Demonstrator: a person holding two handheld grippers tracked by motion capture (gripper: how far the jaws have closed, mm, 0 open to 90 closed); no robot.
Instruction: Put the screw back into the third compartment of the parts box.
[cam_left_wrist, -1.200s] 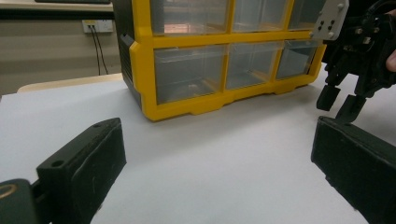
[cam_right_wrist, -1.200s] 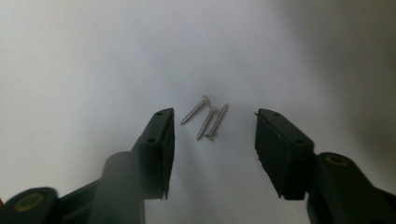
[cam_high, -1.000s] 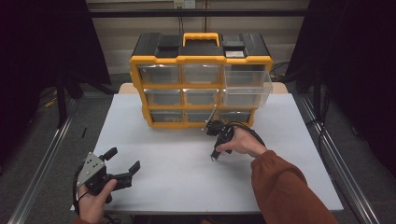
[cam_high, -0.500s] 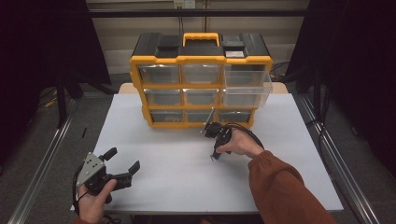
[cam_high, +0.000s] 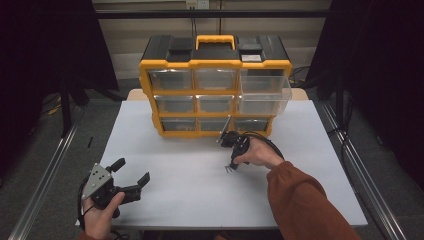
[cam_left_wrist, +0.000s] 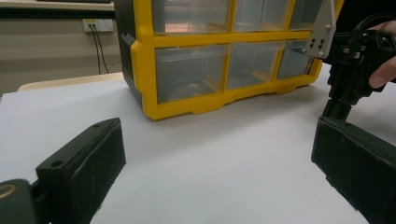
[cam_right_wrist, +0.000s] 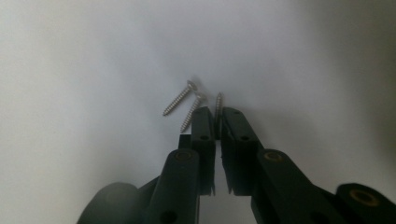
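The right gripper pointed straight down at the white table in front of the yellow drawer organizer, its jaws pressed almost together on a screw that stood up between their tips. Two more screws lay loose on the table just beside that grip, one touching the other near the heads — neither yet picked up. In the high view the same gripper sat just ahead of the cabinet's bottom row, with the small cluster of screws beneath its tips.

The one drawer on the organizer's right side stood pulled out, jutting forward past the closed fronts around it; whether anything lay inside could not be told. The work looked to be at an early stage: one screw pinched but not lifted clear, two left on the table, and the drawer not yet shut.

The left gripper rested near the table's front left corner, well apart from the screws — jaws spread wide, holding nothing.
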